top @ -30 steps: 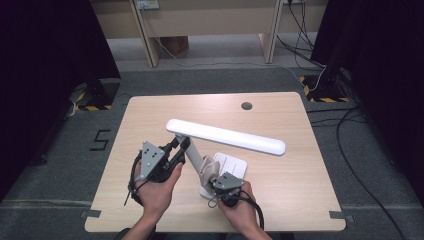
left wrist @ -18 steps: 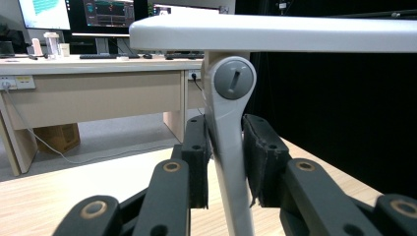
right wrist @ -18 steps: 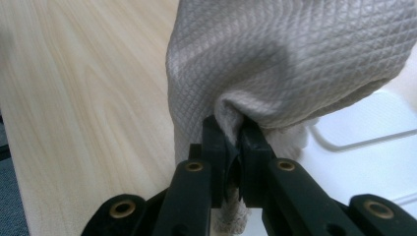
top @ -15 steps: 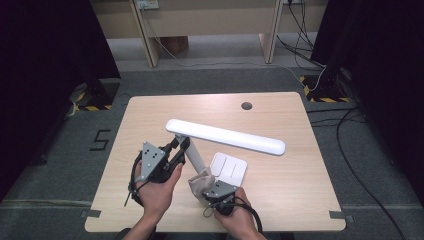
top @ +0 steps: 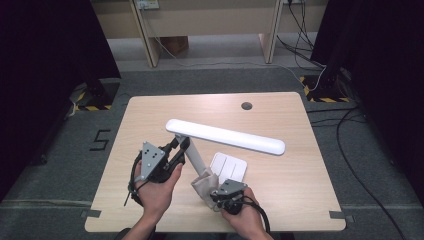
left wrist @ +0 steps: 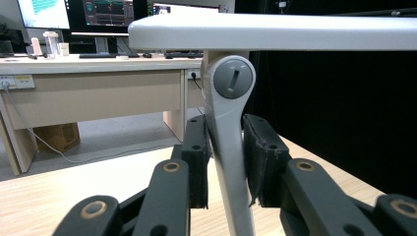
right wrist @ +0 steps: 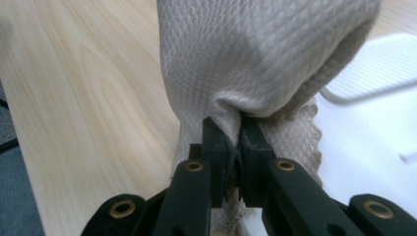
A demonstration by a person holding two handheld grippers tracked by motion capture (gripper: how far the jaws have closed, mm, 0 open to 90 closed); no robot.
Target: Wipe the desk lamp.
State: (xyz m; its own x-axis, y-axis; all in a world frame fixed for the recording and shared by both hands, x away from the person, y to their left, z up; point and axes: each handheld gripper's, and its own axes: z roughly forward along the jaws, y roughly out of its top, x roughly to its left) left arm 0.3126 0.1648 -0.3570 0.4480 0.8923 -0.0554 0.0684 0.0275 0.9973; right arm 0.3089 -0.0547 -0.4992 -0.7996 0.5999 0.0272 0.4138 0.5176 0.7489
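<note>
A white desk lamp stands on the table, with its long bar head (top: 225, 136) held level over a slanted arm (top: 196, 157) and a flat base (top: 230, 166). My left gripper (top: 182, 150) is shut on the lamp's arm (left wrist: 227, 142) just below the round hinge, a pad (left wrist: 260, 157) on each side. Above it runs the underside of the head (left wrist: 275, 32). My right gripper (top: 212, 189) is shut on a bunched beige cloth (top: 204, 182) at the foot of the arm. Its jaws (right wrist: 232, 142) pinch a fold of the cloth (right wrist: 255, 54) beside the white base (right wrist: 364, 137).
The wooden table (top: 150, 115) has a round cable hole (top: 246, 105) near its far edge. Beyond it stand a desk and trailing cables on the floor (top: 320, 45). Black curtains close in both sides.
My right hand has shifted slightly with the cloth near the lamp's base. The left gripper and the lamp have kept still.
</note>
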